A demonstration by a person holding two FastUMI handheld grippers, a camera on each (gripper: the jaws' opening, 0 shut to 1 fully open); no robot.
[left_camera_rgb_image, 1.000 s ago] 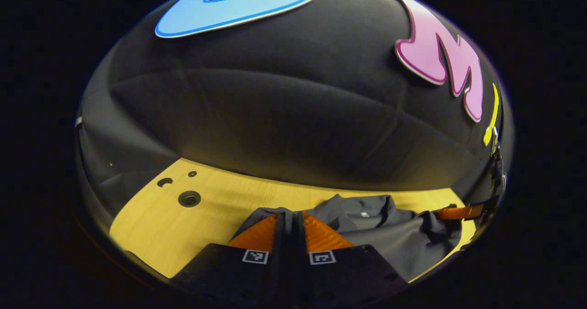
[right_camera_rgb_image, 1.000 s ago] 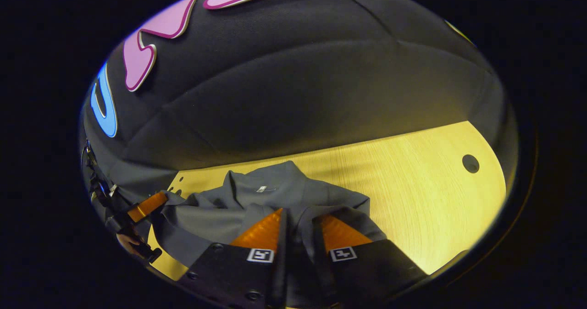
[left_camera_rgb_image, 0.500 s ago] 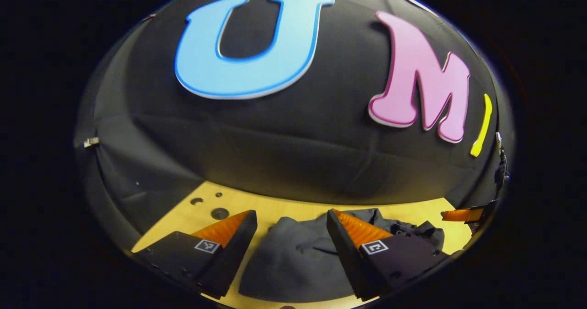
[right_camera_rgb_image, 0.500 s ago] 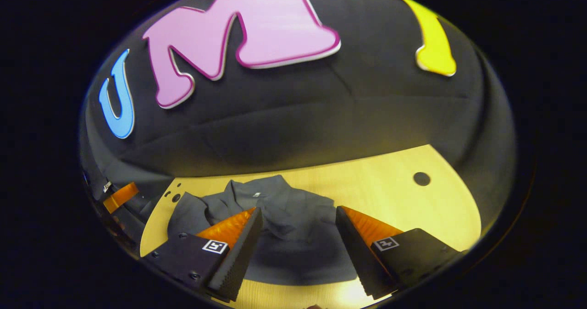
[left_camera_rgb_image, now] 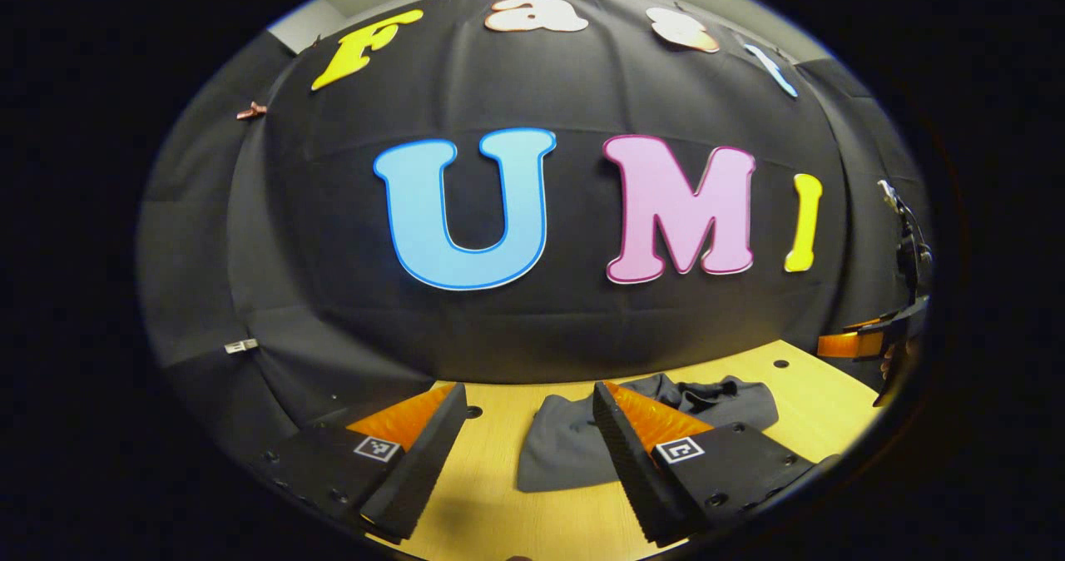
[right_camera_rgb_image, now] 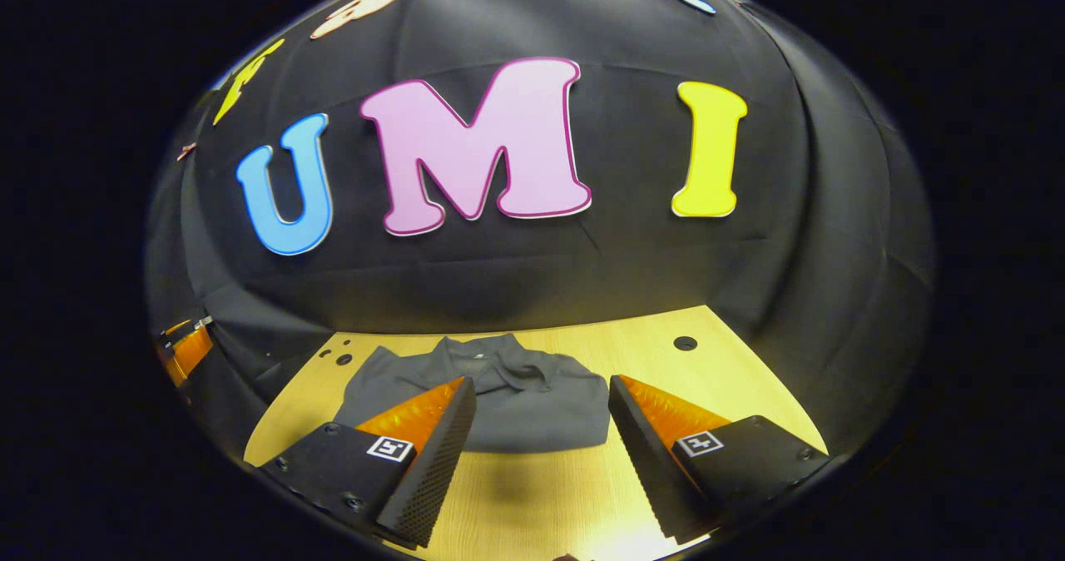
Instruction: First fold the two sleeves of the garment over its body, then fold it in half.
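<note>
The dark grey garment (right_camera_rgb_image: 516, 399) lies folded into a compact bundle on the wooden table (right_camera_rgb_image: 732, 386), collar toward the wall. In the right gripper view it sits just beyond my right gripper (right_camera_rgb_image: 541, 386), whose orange-and-black fingers stand wide apart and hold nothing. In the left gripper view the garment (left_camera_rgb_image: 562, 449) lies between and to the right of the fingers of my left gripper (left_camera_rgb_image: 528, 390), which is also open and free of cloth. The right gripper (left_camera_rgb_image: 857, 345) appears at the far right edge of that view, raised above the table.
The wooden table (left_camera_rgb_image: 491, 511) has small round holes (right_camera_rgb_image: 685, 343) near its back edge. The black cloth wall rises right behind the table. The left gripper's orange finger (right_camera_rgb_image: 190, 349) shows at the left edge of the right gripper view.
Both grippers, shut on the garment a second ago, have opened, let it go and pulled up and back. The garment now lies folded on the table, farther from both.
</note>
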